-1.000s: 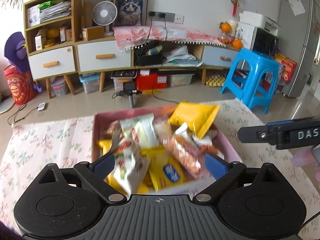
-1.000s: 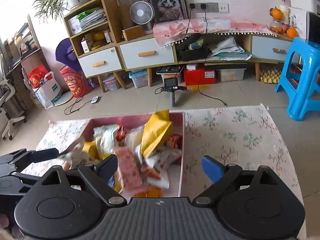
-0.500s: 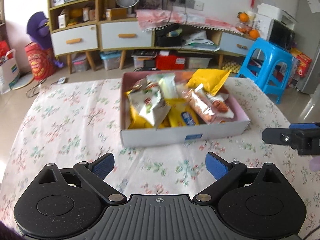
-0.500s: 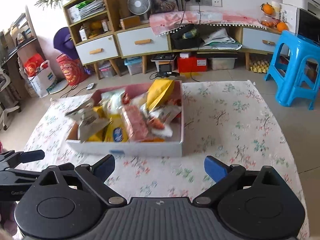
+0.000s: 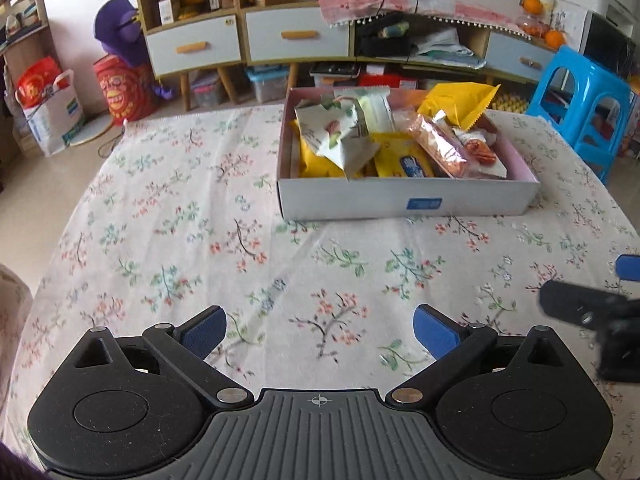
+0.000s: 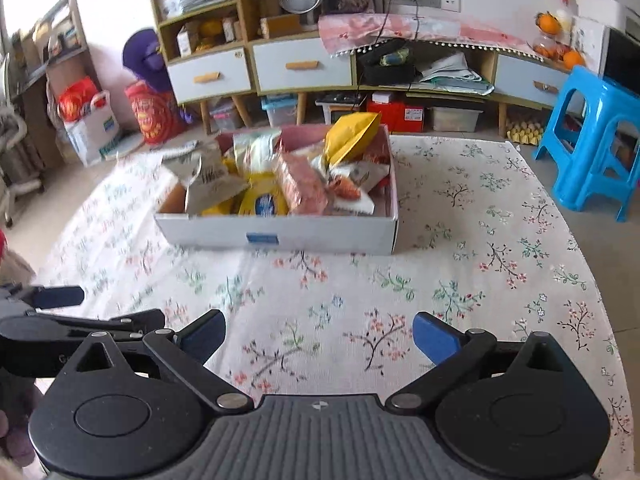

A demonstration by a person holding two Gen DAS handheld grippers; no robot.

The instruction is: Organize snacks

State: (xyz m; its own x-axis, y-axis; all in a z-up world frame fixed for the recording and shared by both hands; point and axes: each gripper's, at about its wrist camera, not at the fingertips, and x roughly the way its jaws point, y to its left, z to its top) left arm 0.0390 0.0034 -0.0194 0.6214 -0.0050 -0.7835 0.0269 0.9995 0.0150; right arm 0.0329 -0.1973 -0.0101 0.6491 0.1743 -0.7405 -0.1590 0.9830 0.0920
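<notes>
Your left gripper [image 5: 318, 330] and right gripper [image 6: 318, 338] were both spread wide, grasping nothing, the right's jaws just having been opening, at the frame's bottom, with the snack box [image 5: 404, 200] above centre.

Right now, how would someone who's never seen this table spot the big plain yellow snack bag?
On the floral tablecloth sits a shallow white box heaped with snack packets. The yellow bag stands at its far right corner, poking above the rim. Unlike the flatter yellow packets with blue logos, it is unprinted with a zigzag edge.
</notes>
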